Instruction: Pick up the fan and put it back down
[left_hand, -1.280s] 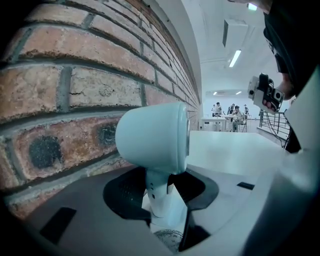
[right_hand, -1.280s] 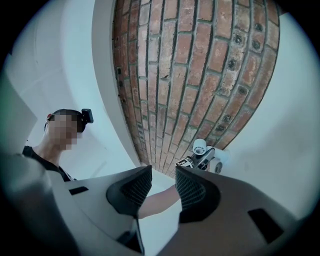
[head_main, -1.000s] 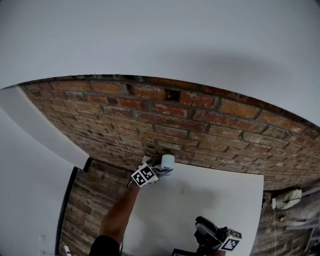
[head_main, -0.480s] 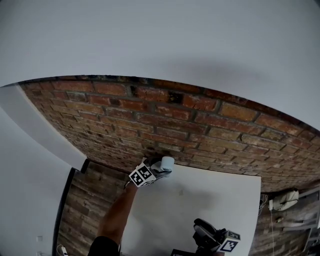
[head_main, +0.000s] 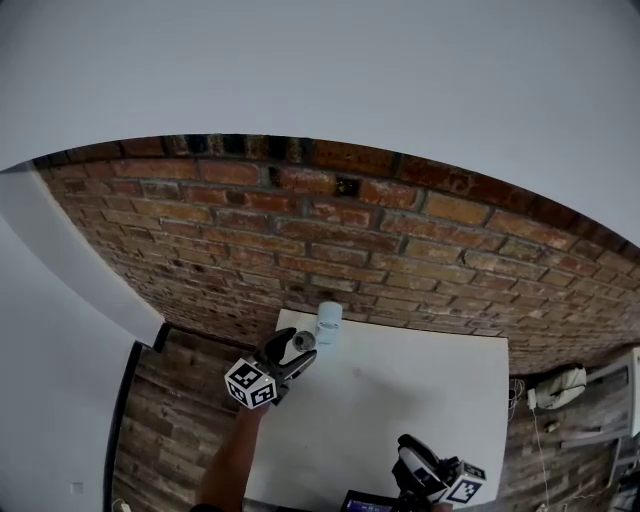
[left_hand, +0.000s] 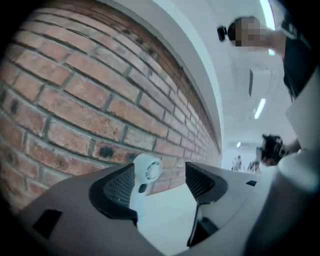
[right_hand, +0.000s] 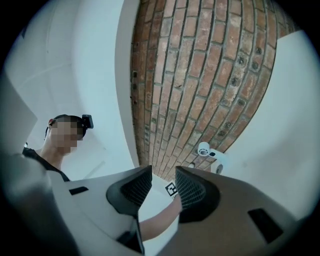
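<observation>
Left tool (head_main: 295, 348) drawn back from fan (head_main: 328, 322), jaws just opened, nothing between, fan just beyond

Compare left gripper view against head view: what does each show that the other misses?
Left gripper view only: the left gripper's jaws close up, just opened wide, with nothing between the pads; the fan's round grille; a person wearing a head camera.
Head view only: the right gripper, the left forearm, the table's full outline.
Both: the fan standing on the white table by the brick wall.
</observation>
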